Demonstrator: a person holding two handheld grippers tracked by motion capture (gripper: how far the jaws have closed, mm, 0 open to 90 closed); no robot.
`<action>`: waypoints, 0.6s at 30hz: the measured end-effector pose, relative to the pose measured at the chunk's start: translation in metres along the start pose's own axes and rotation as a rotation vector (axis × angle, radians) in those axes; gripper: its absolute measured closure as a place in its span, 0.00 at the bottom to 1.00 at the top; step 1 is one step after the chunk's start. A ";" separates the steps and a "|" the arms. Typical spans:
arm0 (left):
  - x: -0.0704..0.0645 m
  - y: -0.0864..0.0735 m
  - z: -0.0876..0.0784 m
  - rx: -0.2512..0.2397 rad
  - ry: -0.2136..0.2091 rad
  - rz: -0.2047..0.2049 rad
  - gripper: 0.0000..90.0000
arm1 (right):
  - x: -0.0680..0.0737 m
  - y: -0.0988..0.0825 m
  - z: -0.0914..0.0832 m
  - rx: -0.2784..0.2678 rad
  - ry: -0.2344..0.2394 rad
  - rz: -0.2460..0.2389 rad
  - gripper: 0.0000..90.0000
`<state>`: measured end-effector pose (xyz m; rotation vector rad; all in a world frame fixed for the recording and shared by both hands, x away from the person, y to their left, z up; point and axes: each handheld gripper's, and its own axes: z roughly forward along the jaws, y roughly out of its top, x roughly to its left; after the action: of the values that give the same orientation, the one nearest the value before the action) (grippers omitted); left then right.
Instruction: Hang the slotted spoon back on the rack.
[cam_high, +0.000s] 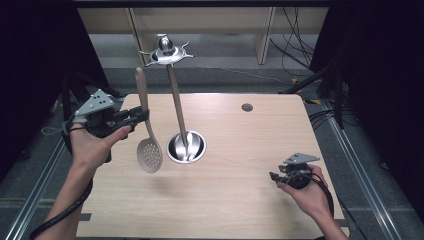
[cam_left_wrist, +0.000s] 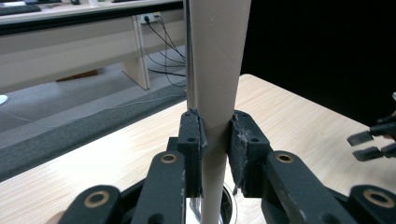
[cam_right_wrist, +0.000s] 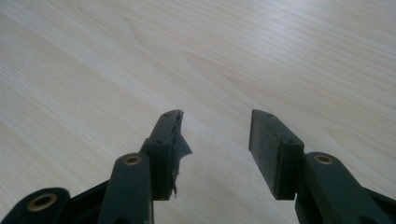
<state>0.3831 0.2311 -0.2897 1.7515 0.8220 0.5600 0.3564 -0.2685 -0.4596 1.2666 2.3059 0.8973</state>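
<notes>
Risk: left gripper (cam_high: 142, 116) is clamping the slotted spoon (cam_high: 149, 154) mid-handle, and the heavy perforated head is hanging over the table (cam_high: 240, 200) left of the rack (cam_high: 176, 97), so it may be pivoting in the pads. Spoon is beige, probably plastic. Right gripper (cam_right_wrist: 215, 135) is idling low, jaws apart, empty.

- A lab-like recording room, not a kitchen: black curtains (cam_high: 30, 75) flank a lone wooden table (cam_high: 240, 200).
- Loose cables (cam_high: 295, 45) trail over grey floor.
- Plain pale benches (cam_high: 200, 20) stand behind; metal rails (cam_high: 360, 170) border the table.
</notes>
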 end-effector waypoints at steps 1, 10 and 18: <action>0.001 0.001 0.000 0.005 -0.001 0.003 0.83 | 0.000 0.000 0.000 0.006 0.000 0.001 0.60; 0.007 0.007 -0.001 0.031 -0.015 0.009 0.83 | 0.000 0.000 0.000 0.000 -0.002 -0.001 0.60; 0.011 0.011 0.000 0.045 -0.024 0.007 0.83 | 0.000 0.000 0.000 0.000 -0.004 0.001 0.60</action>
<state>0.3935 0.2372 -0.2792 1.7995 0.8181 0.5281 0.3563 -0.2689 -0.4592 1.2683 2.3032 0.8941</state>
